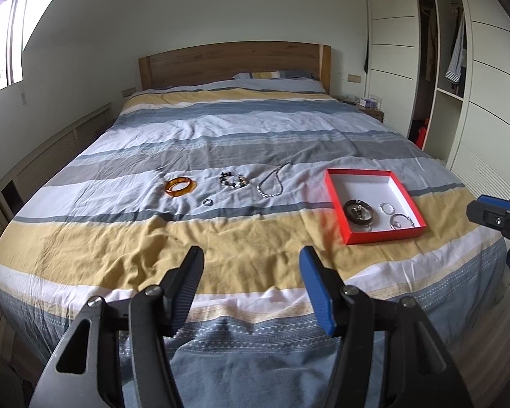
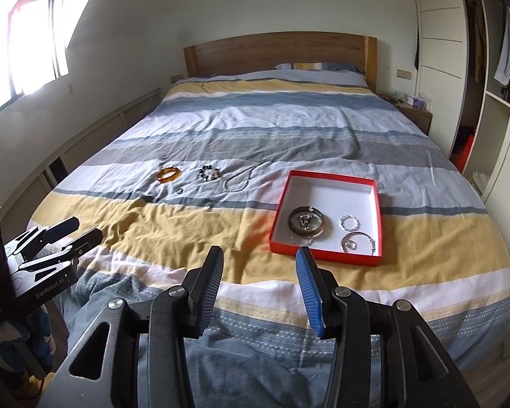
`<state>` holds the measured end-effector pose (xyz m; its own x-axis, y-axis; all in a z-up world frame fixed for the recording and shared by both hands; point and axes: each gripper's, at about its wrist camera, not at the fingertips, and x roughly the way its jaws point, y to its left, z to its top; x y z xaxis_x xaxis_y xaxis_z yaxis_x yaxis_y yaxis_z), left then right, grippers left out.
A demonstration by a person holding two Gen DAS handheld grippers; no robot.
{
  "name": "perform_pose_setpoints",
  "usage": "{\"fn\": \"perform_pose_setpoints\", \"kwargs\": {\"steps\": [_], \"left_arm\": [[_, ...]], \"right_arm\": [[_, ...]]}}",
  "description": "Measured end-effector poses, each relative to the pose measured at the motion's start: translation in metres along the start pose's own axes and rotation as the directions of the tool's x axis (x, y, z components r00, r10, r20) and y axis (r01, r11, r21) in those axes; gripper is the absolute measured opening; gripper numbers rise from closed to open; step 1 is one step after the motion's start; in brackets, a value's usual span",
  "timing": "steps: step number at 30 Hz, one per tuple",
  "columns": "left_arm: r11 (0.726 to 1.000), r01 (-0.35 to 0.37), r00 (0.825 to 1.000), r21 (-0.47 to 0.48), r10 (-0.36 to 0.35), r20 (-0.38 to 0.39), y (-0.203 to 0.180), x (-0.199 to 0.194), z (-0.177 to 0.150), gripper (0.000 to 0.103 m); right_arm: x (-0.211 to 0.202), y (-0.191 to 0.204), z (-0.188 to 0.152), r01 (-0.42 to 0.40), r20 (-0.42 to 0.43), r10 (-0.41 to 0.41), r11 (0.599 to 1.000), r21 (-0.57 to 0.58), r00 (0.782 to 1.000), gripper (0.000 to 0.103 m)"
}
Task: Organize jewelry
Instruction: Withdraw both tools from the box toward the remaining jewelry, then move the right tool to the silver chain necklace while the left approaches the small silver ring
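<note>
From the left wrist camera, the left gripper [image 1: 251, 258] hangs over the near end of a bed [image 1: 85, 248] covered in a striped blue, white and yellow quilt. Its fingers are spread apart with nothing between them, only the quilt showing in the gap. Farther up the bed, on a pale blue stripe, lie an amber bangle [image 1: 180, 186], a beaded bracelet [image 1: 234, 181], a small ring [image 1: 207, 201] just in front of those two, and a silver necklace [image 1: 272, 183] in a loose loop. To the right sits a red box [image 1: 384, 236] with a white inside; it holds a dark bangle [image 1: 358, 213] with small metal pieces inside its circle, a silver ring [image 1: 387, 208] and a thin silver bracelet [image 1: 402, 221]. At the far right edge, part of the right gripper [image 1: 499, 219] shows, too cut off to judge its fingers.

From the right wrist camera, the right gripper [image 2: 260, 258] is held above the yellow stripe just short of the red box [image 2: 323, 255], fingers parted and empty. The same pieces sit inside the box, and the amber bangle [image 2: 169, 174], beaded bracelet [image 2: 209, 172] and necklace [image 2: 243, 178] lie in a row to the upper left. The left gripper [image 2: 81, 229] appears at the left edge, also parted and empty
</note>
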<state>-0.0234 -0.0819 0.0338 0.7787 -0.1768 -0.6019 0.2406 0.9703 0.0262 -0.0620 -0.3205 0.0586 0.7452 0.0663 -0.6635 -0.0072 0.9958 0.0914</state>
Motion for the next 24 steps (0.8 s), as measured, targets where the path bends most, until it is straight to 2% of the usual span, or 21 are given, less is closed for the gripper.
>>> {"fn": "perform_pose_setpoints", "kwargs": {"steps": [13,24], "left_arm": [[0.997,-0.038,0.996,-0.073,0.033,-0.079,0.04,0.033,-0.011,0.056],[0.991,-0.065,0.982,-0.12,0.043,-0.181,0.066,0.084,-0.021,0.056]], "right_arm": [[0.039,0.019,0.008,-0.038,-0.07,0.036,0.999,-0.025,0.997,0.044],[0.091,0.041,0.021,-0.094,-0.148,0.083,0.993,-0.07,0.985,0.044]]}}
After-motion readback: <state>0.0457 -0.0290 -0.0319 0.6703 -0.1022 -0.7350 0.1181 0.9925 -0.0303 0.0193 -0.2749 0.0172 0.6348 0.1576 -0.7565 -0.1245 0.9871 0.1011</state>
